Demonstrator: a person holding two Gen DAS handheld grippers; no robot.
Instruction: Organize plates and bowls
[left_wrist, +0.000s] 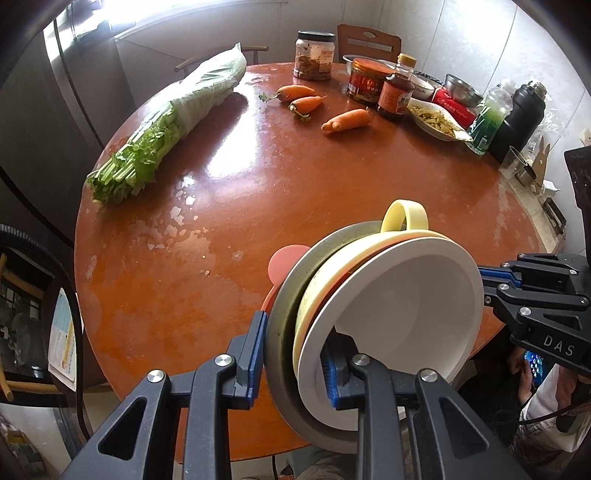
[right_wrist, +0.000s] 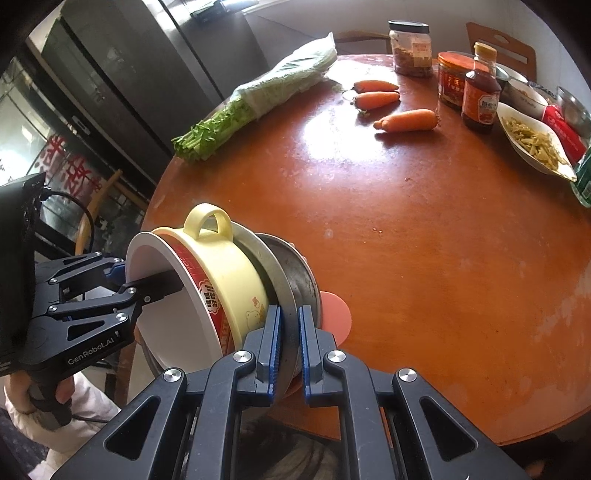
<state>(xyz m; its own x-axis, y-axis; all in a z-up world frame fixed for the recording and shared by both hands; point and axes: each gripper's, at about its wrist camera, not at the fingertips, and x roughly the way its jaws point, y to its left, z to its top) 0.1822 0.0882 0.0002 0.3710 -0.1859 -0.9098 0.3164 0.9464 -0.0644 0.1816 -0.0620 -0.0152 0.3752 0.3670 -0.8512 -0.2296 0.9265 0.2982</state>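
Nested stack of bowls and plates held tilted over the near edge of the bench.

The stack (left_wrist: 373, 295) (white bowl innermost, then yellow handled bowl, grey plate, metal bowl, pink piece outermost) was already gathered. Left gripper (left_wrist: 295, 354) had its jaws clamped across several rims; right gripper (right_wrist: 290, 343) had its jaws nearly closed on the grey plate's rim. Beyond the stack, the bench (left_wrist: 258, 177) carried carrots (left_wrist: 345, 120) and jars. Judged: stacking done, setting down left.
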